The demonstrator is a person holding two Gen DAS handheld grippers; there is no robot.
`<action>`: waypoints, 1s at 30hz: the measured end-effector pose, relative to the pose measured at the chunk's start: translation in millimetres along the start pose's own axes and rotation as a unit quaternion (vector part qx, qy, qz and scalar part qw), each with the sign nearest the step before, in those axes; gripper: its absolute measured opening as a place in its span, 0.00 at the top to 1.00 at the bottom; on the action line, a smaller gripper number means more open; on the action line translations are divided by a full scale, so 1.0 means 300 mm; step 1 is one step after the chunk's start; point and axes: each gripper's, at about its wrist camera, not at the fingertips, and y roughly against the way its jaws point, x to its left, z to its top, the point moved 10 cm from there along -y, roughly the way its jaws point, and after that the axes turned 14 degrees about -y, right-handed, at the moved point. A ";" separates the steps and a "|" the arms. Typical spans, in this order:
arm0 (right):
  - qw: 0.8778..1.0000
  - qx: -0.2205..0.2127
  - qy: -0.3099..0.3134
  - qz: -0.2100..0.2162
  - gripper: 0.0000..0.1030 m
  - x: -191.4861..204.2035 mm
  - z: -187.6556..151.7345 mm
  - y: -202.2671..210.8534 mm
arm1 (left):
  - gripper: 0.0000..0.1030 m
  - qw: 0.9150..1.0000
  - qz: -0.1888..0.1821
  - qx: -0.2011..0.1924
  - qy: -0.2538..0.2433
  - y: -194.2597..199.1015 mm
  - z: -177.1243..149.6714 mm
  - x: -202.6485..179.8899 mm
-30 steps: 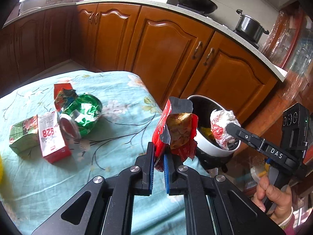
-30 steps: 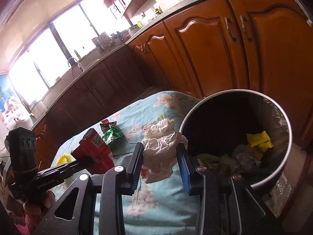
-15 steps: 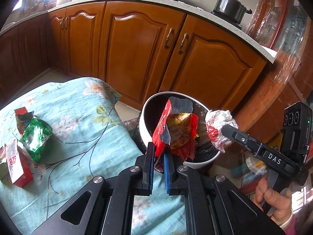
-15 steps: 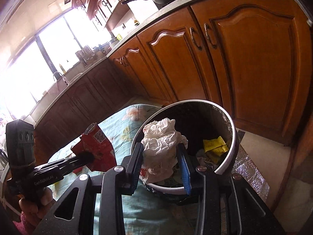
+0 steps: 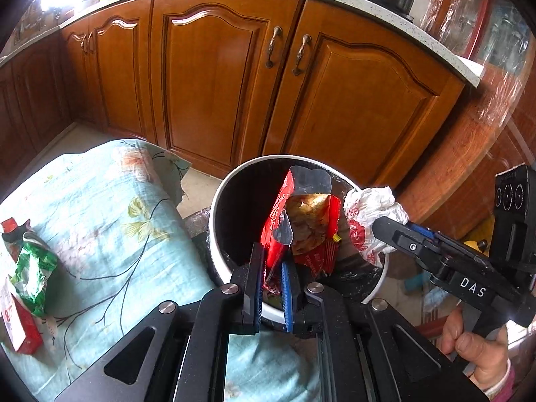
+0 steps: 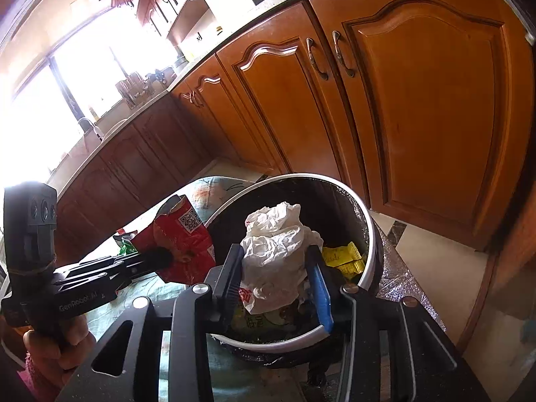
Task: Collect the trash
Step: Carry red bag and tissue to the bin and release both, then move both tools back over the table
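Careful: your right gripper (image 6: 276,279) fingers are opening around the crumpled white plastic bag (image 6: 278,254), which could snag, while your left gripper (image 5: 270,281) stays clamped on the torn red snack packet (image 5: 303,224), whose crumbs might miss the round white-rimmed bin (image 5: 219,201).

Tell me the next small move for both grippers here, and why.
Probably let go. The right gripper holds the white crumpled bag over the open bin, its jaws opening. The left gripper is shut on the red snack wrapper, also above the bin; opening it should drop that in.
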 end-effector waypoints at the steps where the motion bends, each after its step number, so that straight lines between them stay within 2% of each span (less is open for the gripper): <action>1: 1.000 0.000 -0.001 0.000 0.53 -0.002 0.003 -0.002 | 0.86 1.000 0.002 0.003 -0.001 -0.010 0.003 -0.004; 2: 1.000 0.000 -0.002 0.000 0.53 0.000 0.003 -0.004 | 0.81 1.000 0.002 0.005 -0.001 -0.018 0.002 -0.004; 3: 1.000 0.000 -0.003 -0.001 0.50 -0.001 0.004 -0.006 | 0.72 1.000 0.000 0.005 0.002 -0.023 0.007 -0.003; 4: 1.000 0.000 -0.004 -0.001 0.43 -0.009 0.007 -0.006 | 0.68 1.000 -0.001 0.005 0.005 -0.026 0.005 0.000; 8: 1.000 -0.010 -0.013 -0.001 0.36 -0.024 0.007 0.010 | 0.64 1.000 0.000 0.004 0.010 -0.021 -0.010 0.010; 10: 1.000 -0.013 -0.018 0.001 0.27 -0.030 0.006 0.014 | 0.59 1.000 0.000 0.004 0.014 -0.015 -0.021 0.014; 14: 1.000 -0.015 -0.024 0.004 0.25 -0.028 -0.003 0.023 | 0.59 1.000 0.001 0.001 0.025 0.015 -0.067 0.027; 20: 0.999 -0.023 -0.024 0.020 0.13 0.026 -0.042 0.049 | 0.54 0.998 0.012 -0.004 0.057 0.090 -0.168 0.082; 30: 0.998 0.007 -0.016 0.058 0.12 0.190 -0.185 0.030 | 0.54 0.992 0.048 -0.005 0.117 0.264 -0.369 0.219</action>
